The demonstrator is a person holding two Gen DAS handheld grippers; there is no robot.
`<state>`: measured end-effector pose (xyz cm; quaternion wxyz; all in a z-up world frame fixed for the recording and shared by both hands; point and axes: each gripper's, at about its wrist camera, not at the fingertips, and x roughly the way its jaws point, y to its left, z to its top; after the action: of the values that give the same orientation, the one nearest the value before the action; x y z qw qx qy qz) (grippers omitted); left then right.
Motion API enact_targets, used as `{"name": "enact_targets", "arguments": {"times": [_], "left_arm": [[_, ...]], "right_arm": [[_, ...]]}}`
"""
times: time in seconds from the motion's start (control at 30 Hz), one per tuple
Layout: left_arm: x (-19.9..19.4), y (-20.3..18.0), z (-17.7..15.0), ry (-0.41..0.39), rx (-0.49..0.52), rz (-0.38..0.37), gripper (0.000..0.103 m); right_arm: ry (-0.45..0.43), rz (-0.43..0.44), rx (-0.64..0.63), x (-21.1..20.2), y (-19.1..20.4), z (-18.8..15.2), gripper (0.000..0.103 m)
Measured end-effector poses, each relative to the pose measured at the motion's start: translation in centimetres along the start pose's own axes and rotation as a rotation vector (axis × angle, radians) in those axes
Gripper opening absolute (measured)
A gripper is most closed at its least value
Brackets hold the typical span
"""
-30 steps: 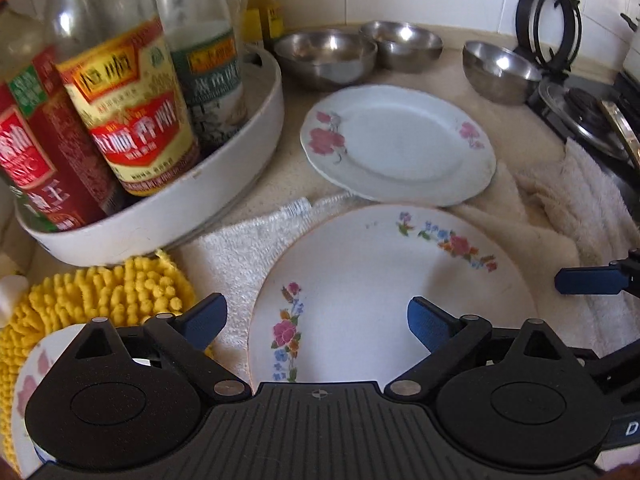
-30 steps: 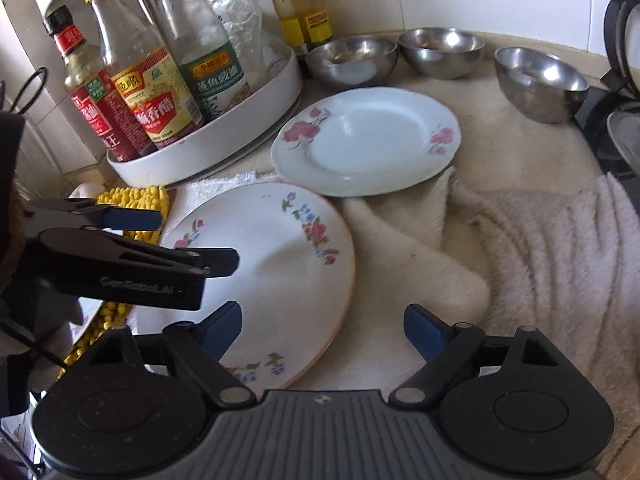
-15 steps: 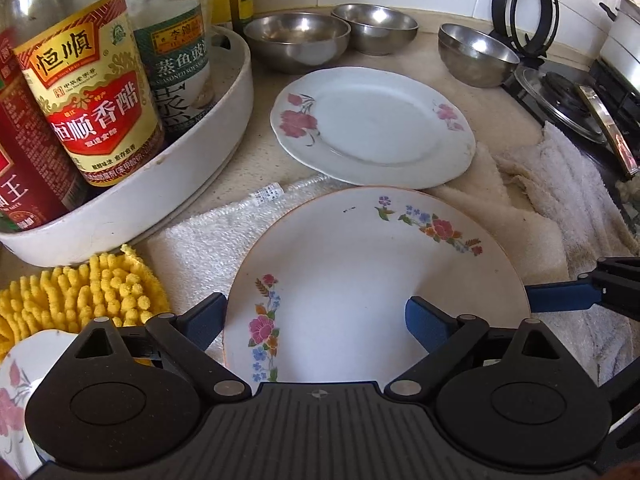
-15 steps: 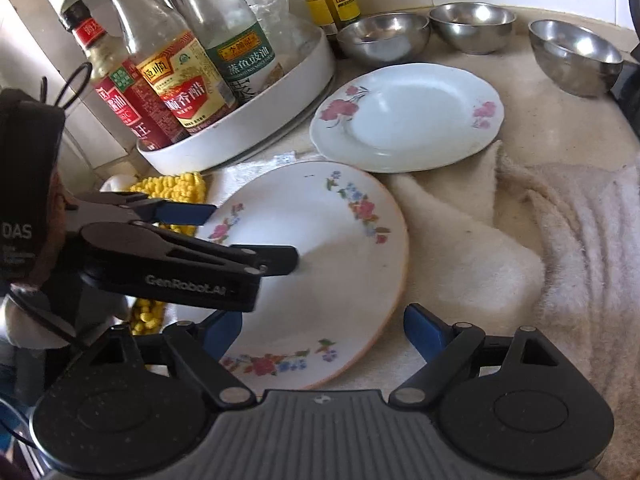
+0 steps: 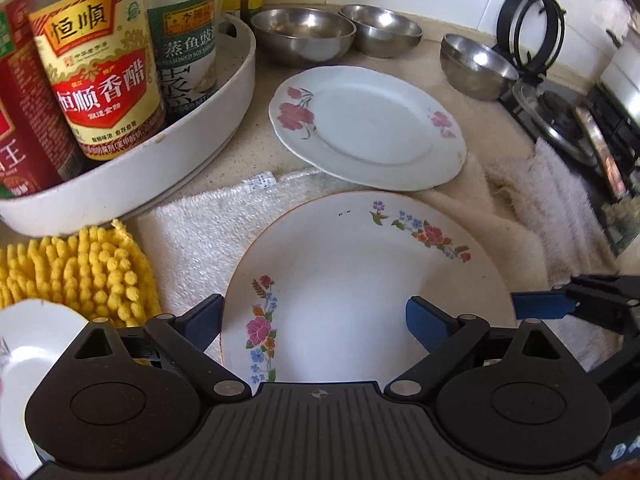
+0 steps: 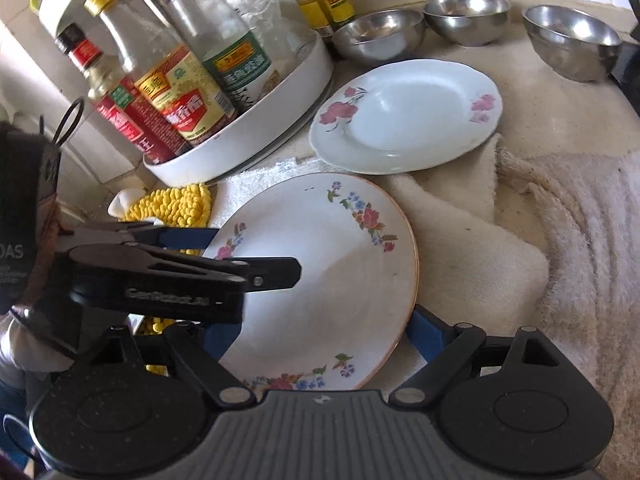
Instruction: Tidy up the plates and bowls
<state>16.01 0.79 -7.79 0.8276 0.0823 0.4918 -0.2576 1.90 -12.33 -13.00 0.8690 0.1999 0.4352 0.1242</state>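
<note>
A white plate with an orange rim and coloured flowers point(image 5: 352, 280) point(image 6: 320, 272) lies on a towel. My left gripper point(image 5: 316, 320) is open over its near left part, one finger outside the rim, the other above the plate. My right gripper point(image 6: 320, 332) is open too, and the plate's near edge sits between its fingers. The left gripper point(image 6: 180, 272) shows from the side over the plate's left rim. Behind lies a pale plate with pink flowers point(image 5: 368, 128) point(image 6: 404, 116). Three steel bowls point(image 5: 302, 34) point(image 5: 380, 30) point(image 5: 476, 64) stand along the wall.
A white round tray point(image 5: 160, 160) point(image 6: 248, 136) holds sauce bottles at the left. A yellow chenille cloth point(image 5: 80, 268) lies beside part of another white plate point(image 5: 36, 344). A cream towel point(image 6: 560, 240) covers the right counter. A gas stove point(image 5: 572, 116) sits far right.
Both grippers have closed in on the flowered plate. The right gripper has shifted left, so the plate's near edge now lies between its fingers; the left has moved forward over the left rim.
</note>
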Motion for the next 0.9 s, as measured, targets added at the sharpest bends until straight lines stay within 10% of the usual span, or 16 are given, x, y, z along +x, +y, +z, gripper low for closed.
{"name": "enact_targets", "arguments": {"times": [0.9], "left_arm": [[0.5,-5.1,0.5,-0.004,-0.022,-0.106,0.096]], "right_arm": [[-0.035,-0.106,0.109,-5.0,-6.2,-0.9,0.103]]}}
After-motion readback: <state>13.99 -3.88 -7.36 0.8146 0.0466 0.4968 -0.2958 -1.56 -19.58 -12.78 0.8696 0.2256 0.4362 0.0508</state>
